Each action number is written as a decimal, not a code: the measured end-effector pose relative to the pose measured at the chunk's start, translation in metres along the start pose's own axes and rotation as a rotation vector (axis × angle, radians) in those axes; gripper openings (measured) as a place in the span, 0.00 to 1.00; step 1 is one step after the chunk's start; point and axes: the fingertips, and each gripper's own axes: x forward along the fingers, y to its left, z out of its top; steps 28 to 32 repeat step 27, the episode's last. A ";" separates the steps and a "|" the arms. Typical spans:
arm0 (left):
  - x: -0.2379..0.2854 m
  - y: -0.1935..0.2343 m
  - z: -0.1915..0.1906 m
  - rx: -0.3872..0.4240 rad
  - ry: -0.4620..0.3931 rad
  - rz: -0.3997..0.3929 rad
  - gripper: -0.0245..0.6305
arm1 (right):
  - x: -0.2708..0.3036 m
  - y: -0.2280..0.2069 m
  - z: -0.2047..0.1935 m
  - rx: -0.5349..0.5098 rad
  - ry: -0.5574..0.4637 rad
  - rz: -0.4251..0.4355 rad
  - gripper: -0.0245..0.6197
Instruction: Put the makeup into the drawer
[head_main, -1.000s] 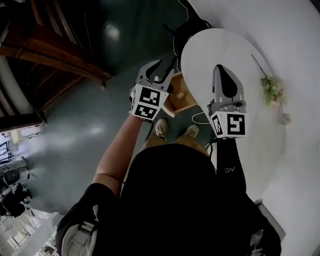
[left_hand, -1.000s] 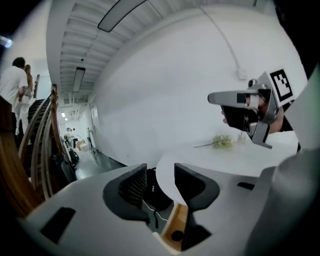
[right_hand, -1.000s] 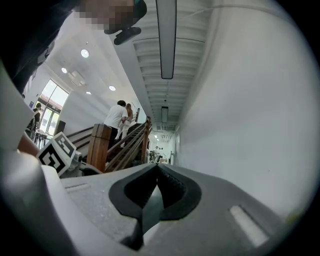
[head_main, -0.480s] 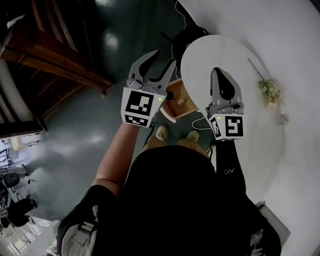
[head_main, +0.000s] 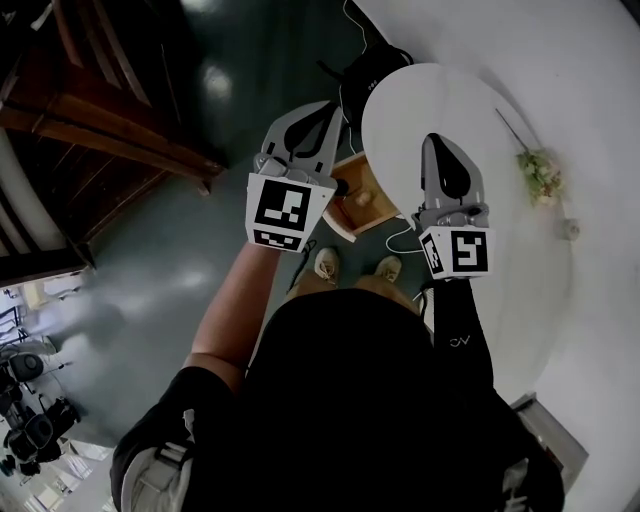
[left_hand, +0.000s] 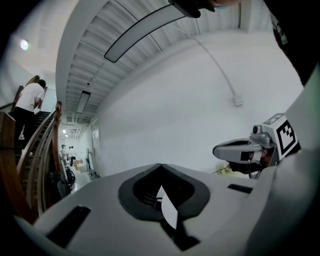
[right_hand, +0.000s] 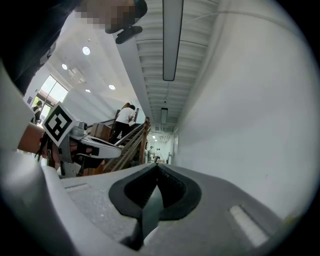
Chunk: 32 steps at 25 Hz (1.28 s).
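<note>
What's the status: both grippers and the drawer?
Left gripper just snapped shut, empty. Right gripper shut, empty, over the white table. Wooden drawer open below, contents too small to name. Nothing seen blocking it.

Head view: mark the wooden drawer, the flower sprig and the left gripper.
wooden drawer (head_main: 368, 180), head view, bare wood inside.
flower sprig (head_main: 540, 176), head view, its blossoms.
left gripper (head_main: 328, 106), head view, its closed tips.

A white wall (head_main: 570, 60), dark glossy floor (head_main: 160, 260), wooden staircase (head_main: 110, 135) left.
</note>
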 end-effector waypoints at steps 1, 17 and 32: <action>0.000 0.000 -0.002 0.001 0.004 -0.001 0.05 | 0.000 0.003 0.000 -0.005 0.006 0.009 0.05; -0.006 -0.007 -0.013 -0.016 0.023 -0.037 0.05 | 0.001 0.016 -0.010 -0.022 0.074 0.049 0.05; -0.017 -0.007 -0.015 -0.004 0.028 -0.051 0.05 | -0.003 0.021 -0.001 -0.036 0.068 0.025 0.05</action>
